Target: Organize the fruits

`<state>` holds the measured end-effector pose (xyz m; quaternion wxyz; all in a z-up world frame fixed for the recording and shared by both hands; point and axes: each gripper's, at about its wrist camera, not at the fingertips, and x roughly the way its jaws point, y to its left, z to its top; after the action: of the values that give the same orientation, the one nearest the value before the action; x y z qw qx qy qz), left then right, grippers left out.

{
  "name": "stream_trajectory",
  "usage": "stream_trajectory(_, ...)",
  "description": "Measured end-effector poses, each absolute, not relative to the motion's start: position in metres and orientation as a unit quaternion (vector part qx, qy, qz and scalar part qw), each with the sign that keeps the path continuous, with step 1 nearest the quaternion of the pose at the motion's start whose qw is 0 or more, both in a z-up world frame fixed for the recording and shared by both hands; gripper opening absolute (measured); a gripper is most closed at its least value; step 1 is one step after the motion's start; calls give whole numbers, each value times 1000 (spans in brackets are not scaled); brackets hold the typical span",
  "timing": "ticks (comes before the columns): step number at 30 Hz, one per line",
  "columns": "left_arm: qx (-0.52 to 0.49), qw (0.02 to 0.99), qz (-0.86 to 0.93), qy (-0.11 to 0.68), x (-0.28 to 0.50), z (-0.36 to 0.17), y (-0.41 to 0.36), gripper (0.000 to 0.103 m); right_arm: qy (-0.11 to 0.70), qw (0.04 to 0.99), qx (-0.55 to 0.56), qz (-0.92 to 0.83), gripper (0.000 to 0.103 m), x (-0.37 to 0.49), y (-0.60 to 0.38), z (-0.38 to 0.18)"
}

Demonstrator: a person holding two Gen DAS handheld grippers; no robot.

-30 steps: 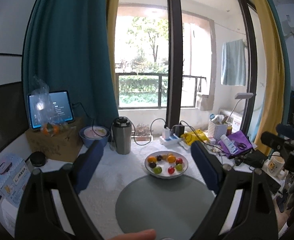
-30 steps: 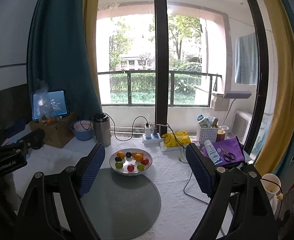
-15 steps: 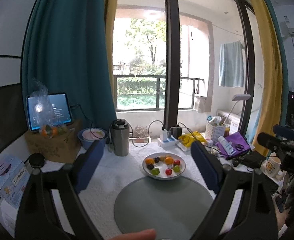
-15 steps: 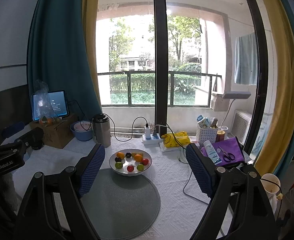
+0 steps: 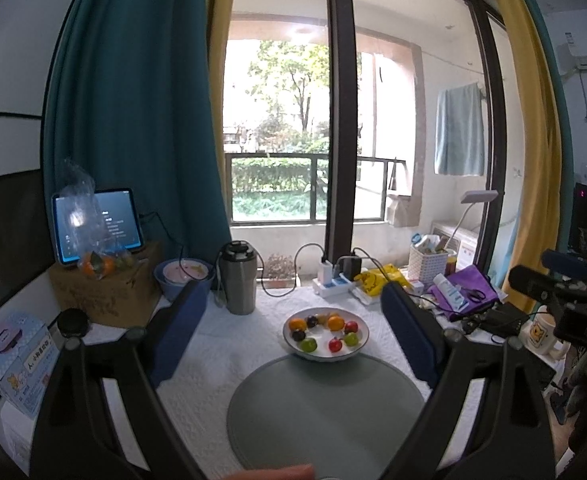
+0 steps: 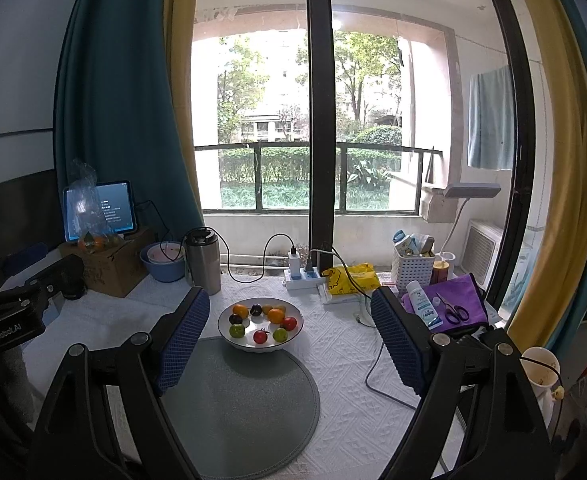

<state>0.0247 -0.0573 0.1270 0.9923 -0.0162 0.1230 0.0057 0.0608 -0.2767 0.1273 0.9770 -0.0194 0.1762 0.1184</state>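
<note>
A white bowl point(image 5: 357, 350) on the white tablecloth holds several small fruits: oranges point(image 5: 336, 323), red ones point(image 5: 335, 345), green ones point(image 5: 308, 345) and dark plums point(image 5: 298, 335). A round grey mat point(image 5: 325, 412) lies in front of it. The bowl also shows in the right wrist view point(image 6: 229, 340), with the mat point(image 6: 245, 400) below. My left gripper point(image 5: 293, 336) is open and empty, held back from the bowl. My right gripper point(image 6: 289, 340) is open and empty too, also well short of the bowl.
A steel flask point(image 5: 236, 278), a blue bowl point(image 5: 181, 276), a cardboard box with a tablet point(image 5: 101, 292) and bagged fruit stand at the back left. A power strip point(image 6: 301, 278), cables, a white basket point(image 6: 413, 266), purple cloth with scissors point(image 6: 451, 308) and a mug point(image 6: 539, 372) crowd the right.
Both grippers have shifted only slightly; the bowl sits a little lower and nearer in the left view. Both stay open and empty.
</note>
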Motion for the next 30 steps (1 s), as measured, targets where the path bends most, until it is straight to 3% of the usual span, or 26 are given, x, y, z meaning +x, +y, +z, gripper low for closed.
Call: stream_trajectory(30,-13,993,-1,118,20,127,-60,90,177,977,-19,119,85,61,-277,128)
